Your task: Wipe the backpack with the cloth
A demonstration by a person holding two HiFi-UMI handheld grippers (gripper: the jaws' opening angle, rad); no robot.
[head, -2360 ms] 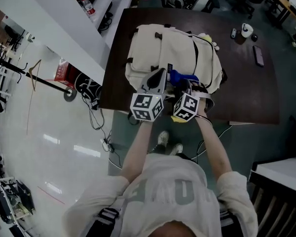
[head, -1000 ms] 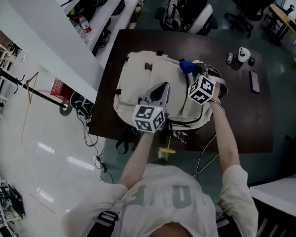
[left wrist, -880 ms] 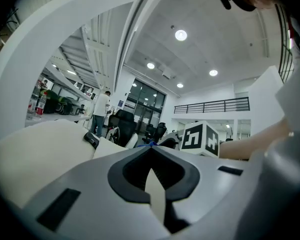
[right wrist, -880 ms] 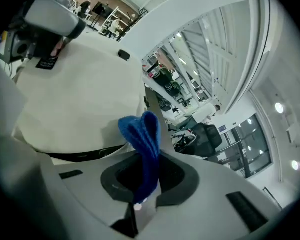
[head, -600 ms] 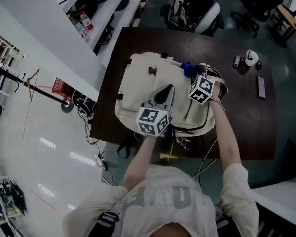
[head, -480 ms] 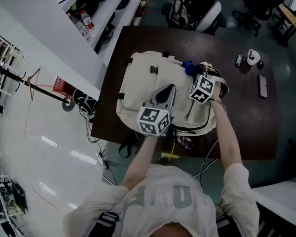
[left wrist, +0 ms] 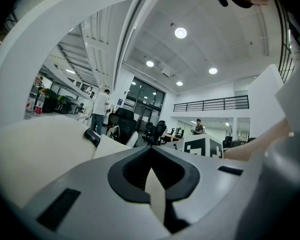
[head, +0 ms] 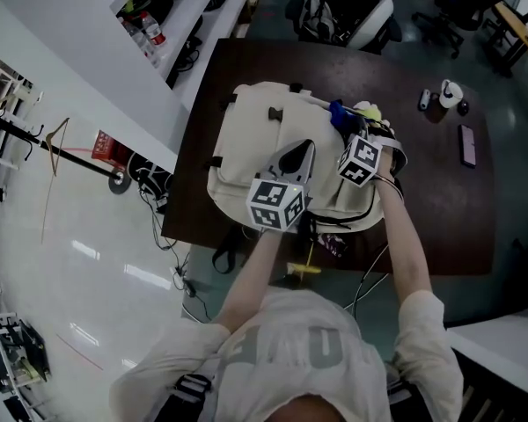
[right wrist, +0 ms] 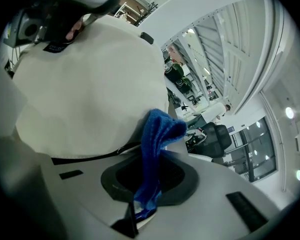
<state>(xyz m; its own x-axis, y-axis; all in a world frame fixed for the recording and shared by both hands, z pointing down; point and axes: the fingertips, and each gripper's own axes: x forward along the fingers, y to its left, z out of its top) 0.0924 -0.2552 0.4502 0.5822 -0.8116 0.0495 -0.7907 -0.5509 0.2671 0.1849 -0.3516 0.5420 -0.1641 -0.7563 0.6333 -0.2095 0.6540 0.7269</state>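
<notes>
Cream-coloured, the backpack (head: 255,139) is seen lying flat on the dark brown table (head: 440,183), towards its left half. A blue cloth (head: 338,112) is pressed against the bag's upper right corner. It is pinched between the jaws of the right gripper (head: 346,134). In the right gripper view the cloth (right wrist: 157,134) is clamped in that gripper (right wrist: 150,181) and folded over against the pale bag wall (right wrist: 90,84).

The left gripper (head: 301,149) is laid on the middle of the backpack, pointing away from the person. In the left gripper view the jaws of this gripper (left wrist: 151,154) are brought together at the tips. A pale sliver is visible behind them, possibly the bag's surface seen through the gap rather than fabric being gripped. The backpack (left wrist: 40,149) fills the left of that view.

A dark phone (head: 468,143) and a white cup (head: 446,95) are placed well apart from the bag, on the table's right side.
</notes>
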